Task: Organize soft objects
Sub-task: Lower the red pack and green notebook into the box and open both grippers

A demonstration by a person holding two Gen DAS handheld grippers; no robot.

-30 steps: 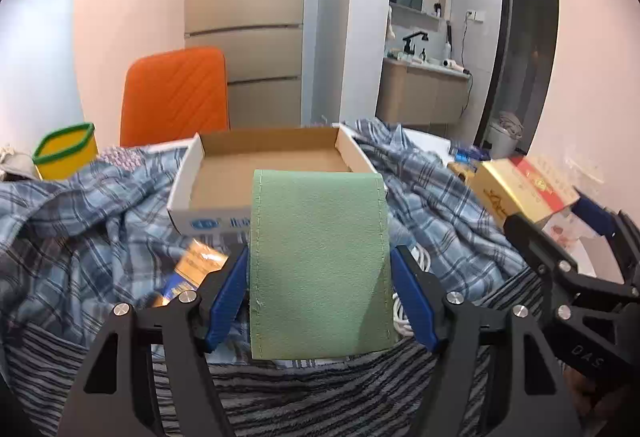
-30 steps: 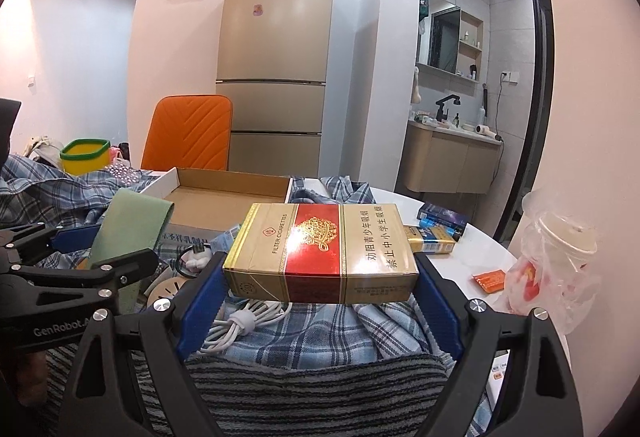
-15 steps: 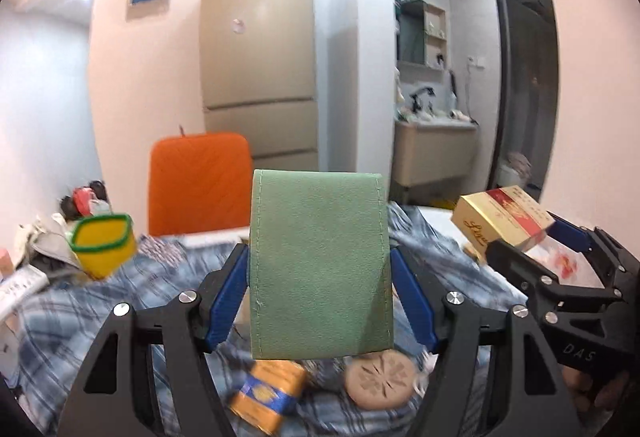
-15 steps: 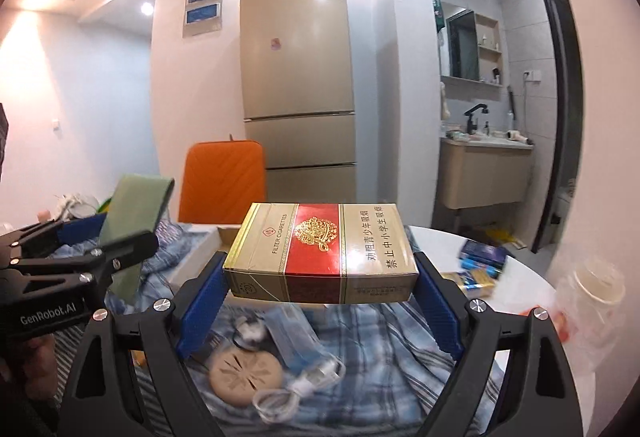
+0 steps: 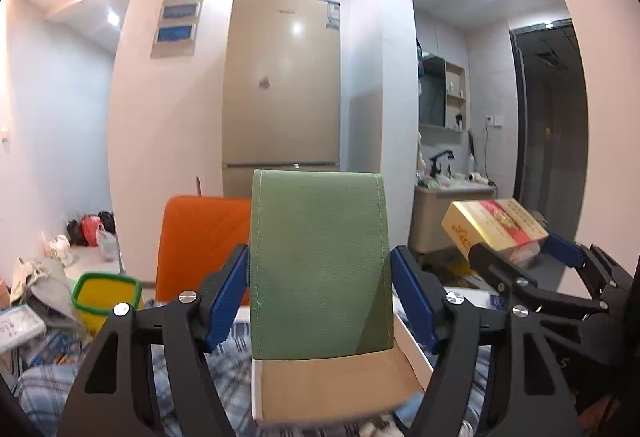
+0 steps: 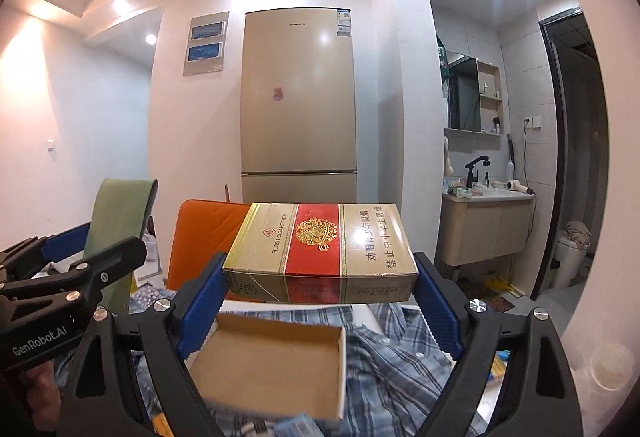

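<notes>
Facing forward, stitched green felt pouch [image 5: 320, 261]

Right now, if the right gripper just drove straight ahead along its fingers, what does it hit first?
Probably the orange chair back, straight ahead behind the held cigarette carton; the fridge stands further back. The open cardboard box lies below that line. Depth is unclear.

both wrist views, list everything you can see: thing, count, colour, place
green pouch: 1, green, clamped in left tool
cigarette carton: 1, gold and red, clamped in right tool
cardboard tray: 1, brown inside, white walls, below both tools on the cloth
plaid cloth: 1, blue check, under the tray
chair: 1, orange, behind the tray
bin: 1, yellow with green rim, left
fridge: 1, beige, back wall
sink cabinet: 1, beige, right
left tool: 1, black, blue pads
right tool: 1, black, blue pads
</notes>
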